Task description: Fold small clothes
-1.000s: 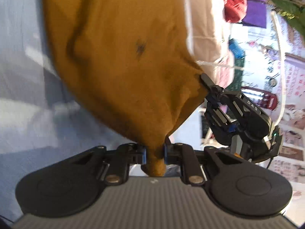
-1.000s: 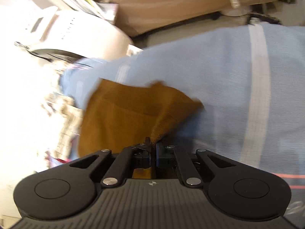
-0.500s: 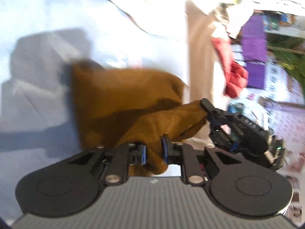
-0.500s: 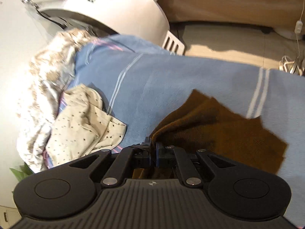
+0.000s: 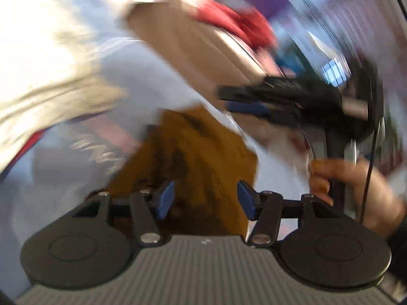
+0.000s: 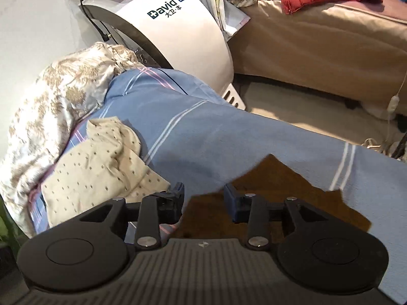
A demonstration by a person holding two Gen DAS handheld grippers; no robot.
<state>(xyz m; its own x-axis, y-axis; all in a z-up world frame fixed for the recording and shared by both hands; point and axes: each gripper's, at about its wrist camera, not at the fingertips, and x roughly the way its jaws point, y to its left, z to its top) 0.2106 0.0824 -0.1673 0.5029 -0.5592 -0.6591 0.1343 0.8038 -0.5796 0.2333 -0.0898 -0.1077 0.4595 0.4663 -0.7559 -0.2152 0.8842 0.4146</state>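
A blue striped sheet (image 6: 203,137) covers the bed, a white machine (image 6: 178,25) beyond it. The brown garment (image 6: 292,193) lies flat on the sheet, a dotted cream cloth (image 6: 101,162) just beside. Both the left gripper (image 5: 205,198) and right gripper (image 6: 203,198) have just been opening, jaws apart, pressing nothing.

On the blue striped sheet (image 6: 203,137): one brown garment (image 6: 274,190), one dotted cream garment (image 6: 101,162) beside it, and one floral quilt (image 6: 51,101) beyond.
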